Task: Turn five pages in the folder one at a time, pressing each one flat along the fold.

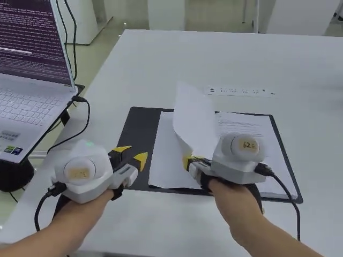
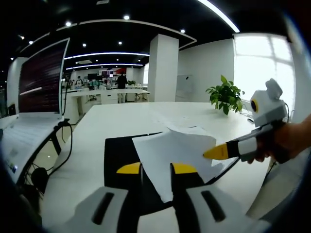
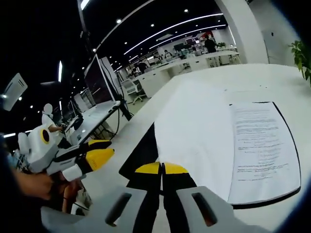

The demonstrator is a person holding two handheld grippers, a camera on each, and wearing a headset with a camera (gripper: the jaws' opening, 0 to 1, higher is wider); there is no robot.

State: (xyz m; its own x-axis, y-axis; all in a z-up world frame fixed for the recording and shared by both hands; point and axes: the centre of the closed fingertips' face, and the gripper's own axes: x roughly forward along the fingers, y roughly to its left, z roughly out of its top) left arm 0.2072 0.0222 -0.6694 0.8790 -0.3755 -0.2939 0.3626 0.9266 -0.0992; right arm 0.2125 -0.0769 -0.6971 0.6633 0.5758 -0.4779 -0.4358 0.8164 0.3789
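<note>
Page (image 1: 194, 120) up in the air, curled over the middle of the open folder (image 1: 140, 134), which lies flat on the counter (image 1: 214, 59), its long axis running twelve to six in the head view. My right claw (image 1: 188, 162) is pinched down on the near edge of the sheet. In the right gripper view its yellow tips meet, and the paper fans away from them. My left claw (image 1: 132, 153) sits at nine o'clock from that pinch, over the folder's left cover, jaws spread a moderate way with nothing in them. In the left gripper view the sheet's corner hangs at twelve o'clock, in line with the gap; whether it touches, I can't tell. So the sheet wants carrying toward nine, and I'd say the left claw is the nearer one to press along the fold. A printed sheet (image 1: 246, 128) lies flat at three o'clock from the raised one.
</note>
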